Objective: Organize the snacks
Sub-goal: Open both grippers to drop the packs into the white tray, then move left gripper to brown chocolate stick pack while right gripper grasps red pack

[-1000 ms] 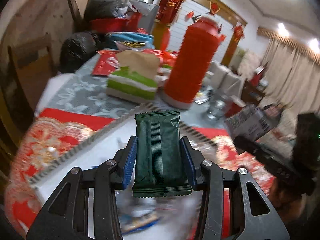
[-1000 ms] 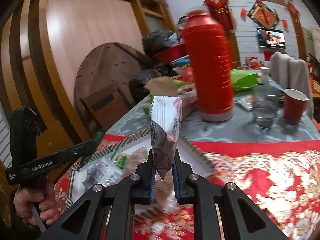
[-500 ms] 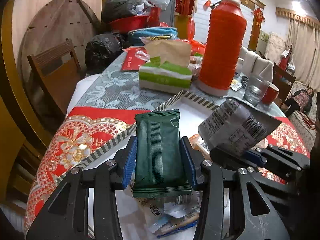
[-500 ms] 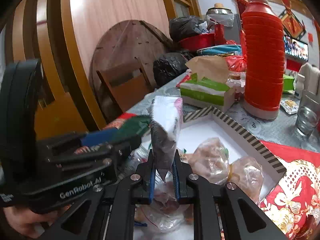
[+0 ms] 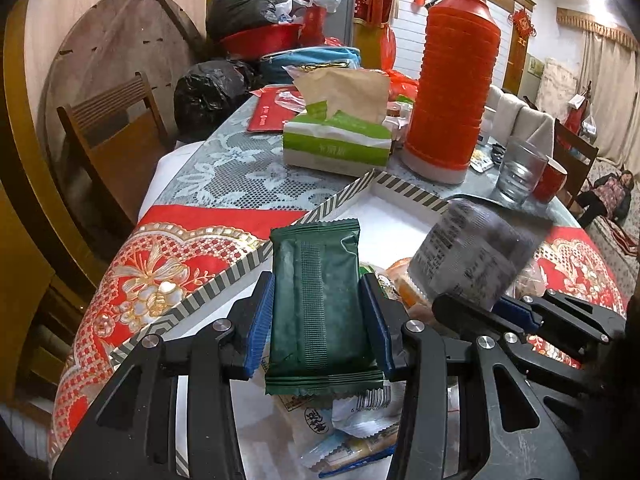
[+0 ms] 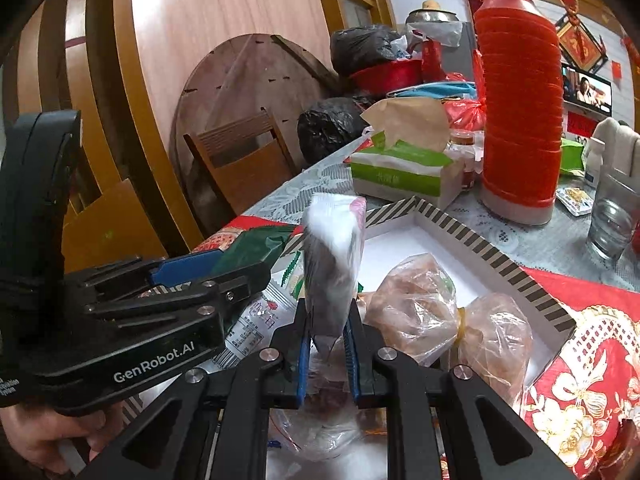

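Observation:
My left gripper (image 5: 318, 292) is shut on a dark green snack packet (image 5: 320, 312), held flat over the near corner of a white tray with a striped rim (image 5: 408, 190). Just to its right, my right gripper (image 5: 500, 304) pinches the lower tip of a white and grey packet (image 5: 472, 256), which looks blurred. In the right wrist view the right gripper (image 6: 328, 320) stands above the tray (image 6: 480, 248), shut on that upright packet (image 6: 332, 264). The left gripper (image 6: 240, 264) with the green packet (image 6: 256, 246) lies close on its left. Clear bags of brown snacks (image 6: 420, 300) and several flat packets fill the tray.
Behind the tray stand a tall red thermos (image 5: 452, 80), a green tissue box (image 5: 336, 144), a glass (image 5: 520, 172) and a red cup (image 5: 554, 180). A wooden chair (image 5: 112, 128) is at the table's left edge. A hand (image 6: 44, 440) grips the left tool.
Both grippers came down over the tray, and the right one moved in beside the left. Over the last half second they stayed put; the white packet has gone blurred.

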A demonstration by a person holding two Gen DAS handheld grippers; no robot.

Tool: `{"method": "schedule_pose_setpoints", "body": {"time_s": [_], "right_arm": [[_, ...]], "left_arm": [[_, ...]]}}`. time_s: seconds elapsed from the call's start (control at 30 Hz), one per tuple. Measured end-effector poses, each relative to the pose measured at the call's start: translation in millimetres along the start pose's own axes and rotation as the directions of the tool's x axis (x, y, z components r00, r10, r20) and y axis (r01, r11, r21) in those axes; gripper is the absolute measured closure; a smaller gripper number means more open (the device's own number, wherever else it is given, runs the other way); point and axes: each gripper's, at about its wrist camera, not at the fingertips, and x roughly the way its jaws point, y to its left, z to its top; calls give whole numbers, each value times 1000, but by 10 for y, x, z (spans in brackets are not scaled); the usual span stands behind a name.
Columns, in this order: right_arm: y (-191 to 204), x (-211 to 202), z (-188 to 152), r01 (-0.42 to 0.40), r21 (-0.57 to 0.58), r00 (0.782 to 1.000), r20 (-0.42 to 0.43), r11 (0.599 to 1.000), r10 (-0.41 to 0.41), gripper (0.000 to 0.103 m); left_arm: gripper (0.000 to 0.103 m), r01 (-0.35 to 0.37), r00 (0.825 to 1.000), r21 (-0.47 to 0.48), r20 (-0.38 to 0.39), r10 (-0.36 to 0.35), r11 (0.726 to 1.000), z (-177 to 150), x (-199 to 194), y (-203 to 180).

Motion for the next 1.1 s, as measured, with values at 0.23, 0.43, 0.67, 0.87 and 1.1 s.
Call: {"method": "schedule_pose_setpoints", "body": {"time_s": [0.23,0.43,0.67,0.87,1.1], "right_arm": [[6,-39,-2,-7,0,1000,19,1000,7,75],[2,-61,7,-6,4,1000,30,1000,6,73],[-11,-130,23,-10,10,998,54,1000,10,72],[0,-204,45,-15,13,995,95,1000,14,68],[-16,-328,72,-1,28,989,149,1000,-3,58]], "left_arm": [[60,-17,1000,0,-2,17,1000,-7,4,1],[52,-29,1000,-3,-8,29,1000,-7,14,5],[33,-50,999,-25,-2,50,998,0,12,54],[32,-45,999,-29,3,45,999,1,-2,55],[30,-17,998,-57,62,20,998,44,-129,80]]}}
